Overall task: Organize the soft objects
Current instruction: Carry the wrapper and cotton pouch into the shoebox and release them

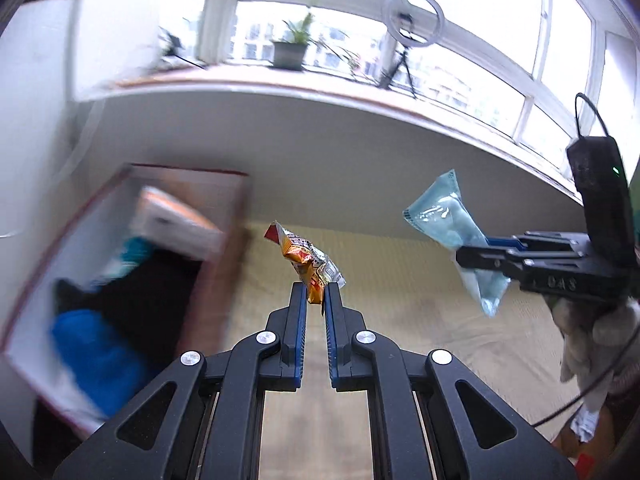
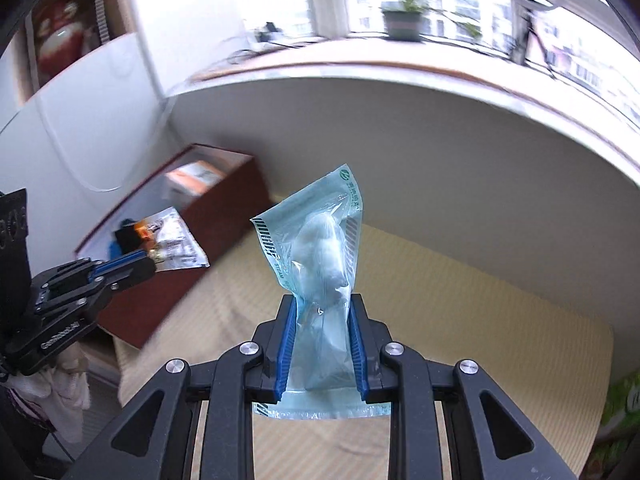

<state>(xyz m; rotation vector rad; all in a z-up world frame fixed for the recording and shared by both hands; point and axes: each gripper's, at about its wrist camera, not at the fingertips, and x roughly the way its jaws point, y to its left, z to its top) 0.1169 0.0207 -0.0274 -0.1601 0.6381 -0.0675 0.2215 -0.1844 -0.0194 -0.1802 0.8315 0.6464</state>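
Item one: my left gripper, pads clamped on the lower end of an orange snack packet that juts forward past the fingertips, raised above the beige mat.

Item two: my right gripper, closed on a pale teal sealed pouch of white contents, held upright.

Item three: red-brown storage box, left of both, holding blurred packets.

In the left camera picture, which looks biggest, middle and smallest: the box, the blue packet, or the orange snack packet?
1. Box, biggest by far.
2. Blue packet.
3. Orange snack packet.
The two packets look close in size, and nearness to the camera makes their order unsure.
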